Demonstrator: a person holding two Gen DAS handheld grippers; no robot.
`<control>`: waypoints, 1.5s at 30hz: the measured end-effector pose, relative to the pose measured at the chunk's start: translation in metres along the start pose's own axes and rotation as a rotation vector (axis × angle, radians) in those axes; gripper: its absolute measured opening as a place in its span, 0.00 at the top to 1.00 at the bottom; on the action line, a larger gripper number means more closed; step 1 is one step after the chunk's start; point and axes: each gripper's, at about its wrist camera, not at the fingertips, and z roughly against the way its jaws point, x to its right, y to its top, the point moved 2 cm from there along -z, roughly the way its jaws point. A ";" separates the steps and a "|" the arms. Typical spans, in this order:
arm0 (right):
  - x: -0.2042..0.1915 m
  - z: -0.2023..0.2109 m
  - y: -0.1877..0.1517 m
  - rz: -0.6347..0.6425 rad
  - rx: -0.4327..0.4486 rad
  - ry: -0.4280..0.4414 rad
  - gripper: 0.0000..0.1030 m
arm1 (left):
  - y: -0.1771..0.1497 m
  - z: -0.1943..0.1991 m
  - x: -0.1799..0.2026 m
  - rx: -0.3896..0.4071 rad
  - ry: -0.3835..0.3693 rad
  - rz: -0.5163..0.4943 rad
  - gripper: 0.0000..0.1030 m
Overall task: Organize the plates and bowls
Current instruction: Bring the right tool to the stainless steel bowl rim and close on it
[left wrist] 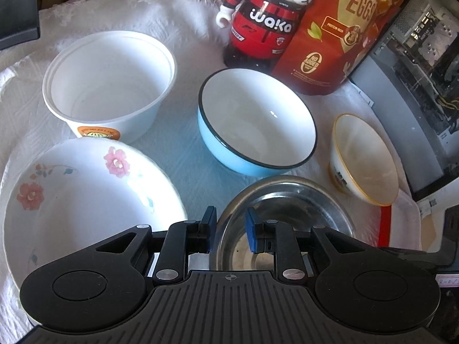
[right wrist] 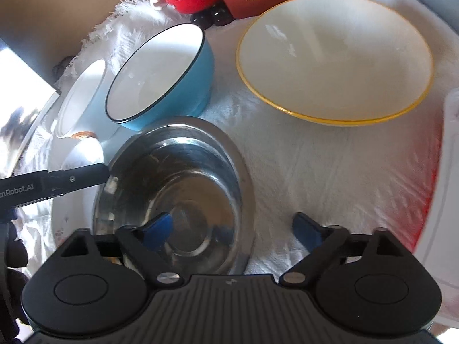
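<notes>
The left tool (left wrist: 231, 230) straddles the near-left rim of the steel bowl (left wrist: 289, 200), one blue pad outside the wall and one inside. The gap is narrow, yet neither pad can be seen pressing the metal, so I cannot tell whether it grips or is only set to. The right tool (right wrist: 232, 230) is spread wide and holds nothing; its left pad hangs over the steel bowl's basin and its right pad over bare cloth (right wrist: 330, 172).

The step in hand looks like lifting the steel bowl to nest it. To do it well, I would seat the left pads deep on the rim before closing, since thin polished metal will likely slip or tip from a shallow pinch. Lift straight up, keep it level, and clear the floral bowl (left wrist: 86, 197), which sits just beside the left tool. The right tool could steady the far rim or move off to fetch the yellow-rimmed bowl (right wrist: 334, 57).

Count, from both views:
- Five bowls: the steel, the floral, a plain white tub (left wrist: 109, 80) behind it, a blue bowl (left wrist: 255, 120) in the middle, and the yellow-rimmed one to the right. None is nested yet.
- One white rim (right wrist: 441, 200) at the right edge, possibly a plate; too little shows.
- One toy figure (left wrist: 264, 20).
- One red pouch (left wrist: 338, 34).

All stand on the cloth-covered surface.
</notes>
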 end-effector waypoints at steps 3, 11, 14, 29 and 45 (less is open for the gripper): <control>-0.004 -0.002 0.001 0.011 -0.008 -0.018 0.00 | 0.001 -0.001 0.001 0.004 -0.001 -0.002 0.76; -0.024 -0.013 0.002 0.156 -0.077 -0.103 0.00 | 0.002 -0.002 0.002 0.003 -0.009 -0.011 0.74; -0.026 -0.010 0.000 0.179 -0.054 -0.123 0.11 | 0.000 0.000 0.005 -0.001 -0.011 -0.027 0.75; -0.018 0.037 -0.030 0.190 0.009 -0.153 0.56 | -0.032 0.016 0.044 -0.112 -0.270 -0.126 0.80; -0.018 0.037 -0.035 0.118 0.050 -0.185 0.56 | 0.001 0.009 0.016 0.025 -0.003 -0.247 0.79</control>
